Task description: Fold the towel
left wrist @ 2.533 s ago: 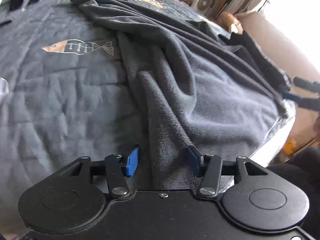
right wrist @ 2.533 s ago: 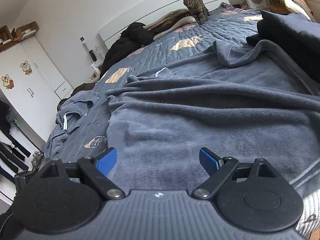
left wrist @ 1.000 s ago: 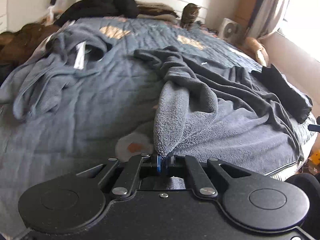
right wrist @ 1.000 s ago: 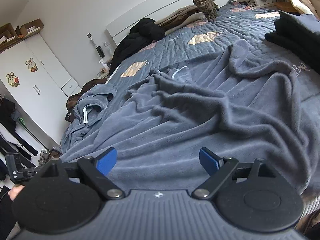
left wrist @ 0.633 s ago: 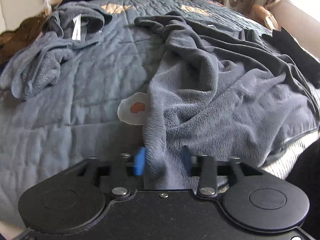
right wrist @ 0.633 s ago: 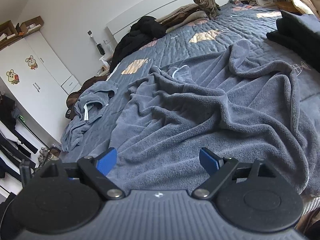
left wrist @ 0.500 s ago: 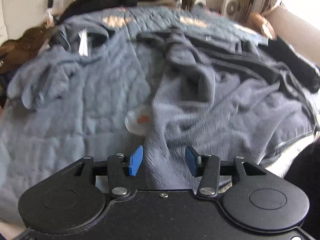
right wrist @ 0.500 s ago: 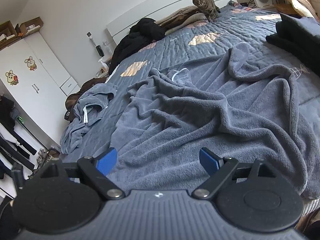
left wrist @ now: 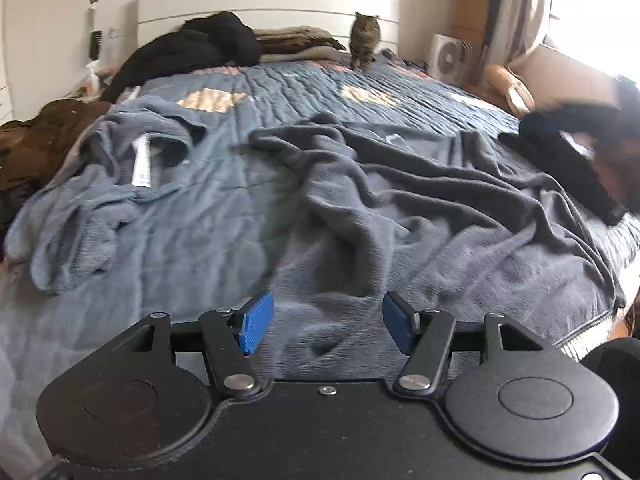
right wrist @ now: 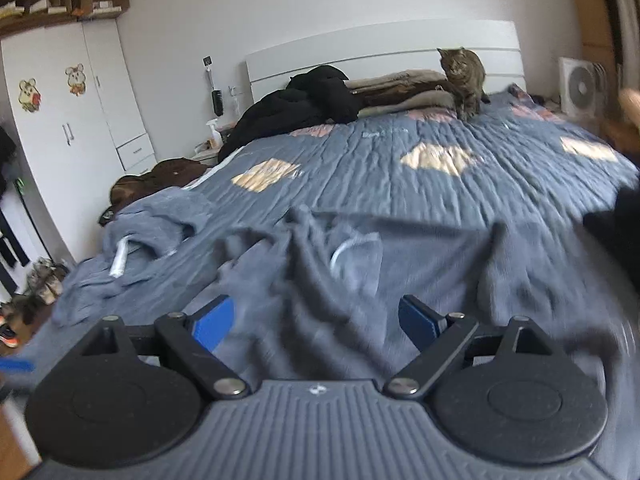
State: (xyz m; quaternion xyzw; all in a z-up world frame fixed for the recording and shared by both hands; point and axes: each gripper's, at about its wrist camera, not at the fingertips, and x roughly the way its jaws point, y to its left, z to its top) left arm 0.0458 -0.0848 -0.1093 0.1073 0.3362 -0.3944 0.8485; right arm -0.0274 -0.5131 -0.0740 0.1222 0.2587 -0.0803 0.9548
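Left wrist view: left gripper [left wrist: 327, 322] with jaws wide apart and empty, above the rumpled grey towel [left wrist: 432, 216] on the bed [left wrist: 304, 84]. Right wrist view: right gripper [right wrist: 316, 320] likewise spread, holding nothing, over the towel [right wrist: 312, 280].

White wardrobe [right wrist: 60, 112], white headboard [right wrist: 384, 46], bright window [left wrist: 596, 4] beside the bed [right wrist: 400, 184].

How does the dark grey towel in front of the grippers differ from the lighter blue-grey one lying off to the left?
The dark grey towel is a deeper charcoal; the blue-grey towel is paler. The dark one is spread wide with long ridges, reaching the bed's near edge; the paler one is bunched in a heap. The paler one shows a white label strip; the dark one shows a white loop in the right wrist view. Both lie unfolded and ungripped on the quilt.
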